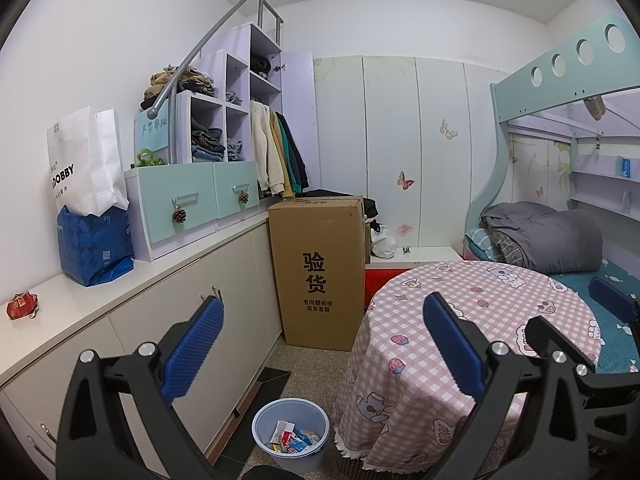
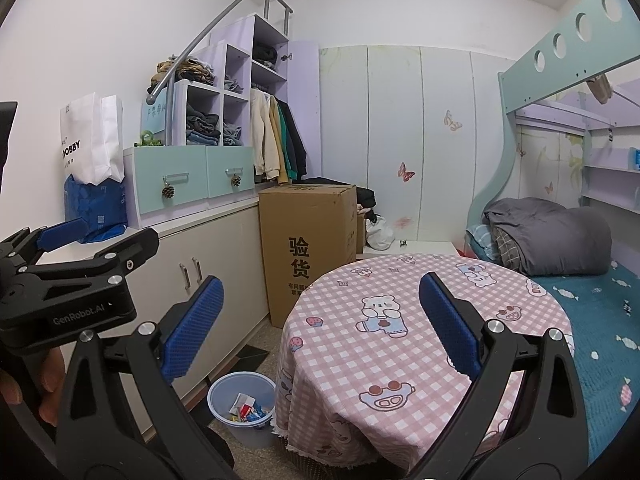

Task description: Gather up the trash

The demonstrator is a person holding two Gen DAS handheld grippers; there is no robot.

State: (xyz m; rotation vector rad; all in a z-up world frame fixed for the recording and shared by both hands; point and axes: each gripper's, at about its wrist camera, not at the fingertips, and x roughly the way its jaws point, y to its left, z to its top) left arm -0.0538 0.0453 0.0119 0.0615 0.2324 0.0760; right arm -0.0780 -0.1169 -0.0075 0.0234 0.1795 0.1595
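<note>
A pale blue trash bin (image 1: 291,434) stands on the floor between the cabinet and the round table, with several wrappers inside; it also shows in the right wrist view (image 2: 241,402). A crumpled red wrapper (image 1: 22,306) lies on the white cabinet top at far left. My left gripper (image 1: 320,344) is open and empty, held above the bin; it also shows at the left edge of the right wrist view (image 2: 102,232). My right gripper (image 2: 320,320) is open and empty over the table's near edge; its fingers (image 1: 612,300) show at the right of the left wrist view.
A round table with a pink checked cloth (image 1: 480,320) fills the middle right. A tall cardboard box (image 1: 316,272) stands behind the bin. A long white cabinet (image 1: 120,300) runs along the left, bearing a blue bag (image 1: 94,244) and drawers. A bunk bed (image 1: 560,240) is at right.
</note>
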